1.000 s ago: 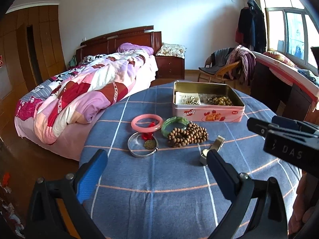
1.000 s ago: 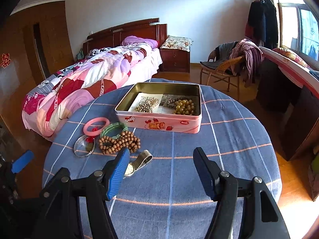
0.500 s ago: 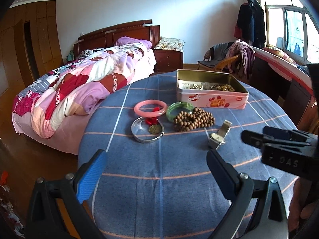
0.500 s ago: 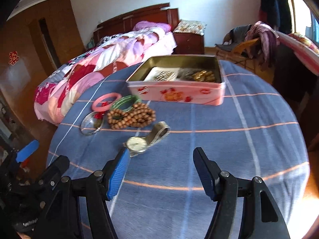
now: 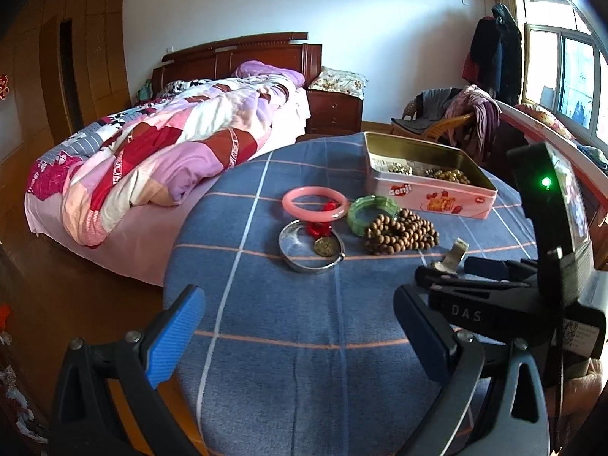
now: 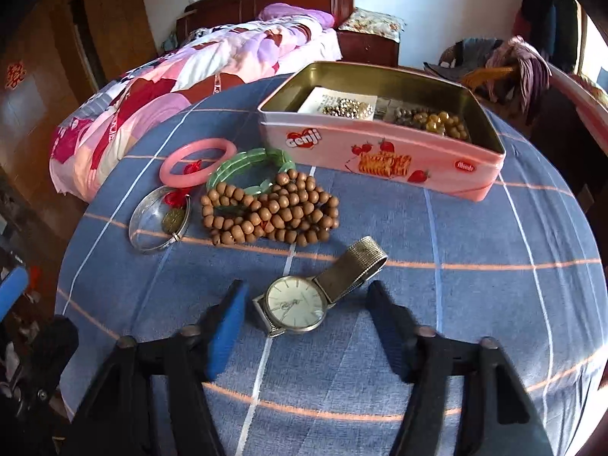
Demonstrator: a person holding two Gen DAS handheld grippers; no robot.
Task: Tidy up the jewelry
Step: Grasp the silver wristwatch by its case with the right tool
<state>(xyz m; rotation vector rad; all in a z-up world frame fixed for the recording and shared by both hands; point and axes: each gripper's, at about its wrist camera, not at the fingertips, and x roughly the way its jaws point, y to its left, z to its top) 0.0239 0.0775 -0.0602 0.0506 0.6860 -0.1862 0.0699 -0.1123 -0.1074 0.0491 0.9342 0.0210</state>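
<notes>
A silver wristwatch (image 6: 298,302) lies on the blue checked tablecloth, right between the open fingers of my right gripper (image 6: 304,315). Behind it lie brown wooden beads (image 6: 271,211), a green bangle (image 6: 247,169), a pink bangle (image 6: 197,159) and a silver bangle (image 6: 157,224) with a coin charm. The pink open tin (image 6: 383,159) holds more beads and jewelry. My left gripper (image 5: 296,336) is open and empty over the near tablecloth; in its view the right gripper (image 5: 475,288) covers most of the watch (image 5: 454,256).
The round table's edge (image 5: 178,250) drops off at the left toward a bed (image 5: 159,148) with a quilt. A chair with clothes (image 5: 456,114) and a desk stand at the back right.
My right gripper has moved forward and down so the watch now sits between its fingers. The left gripper has drawn slightly closer to the table. Nothing was grasped.
</notes>
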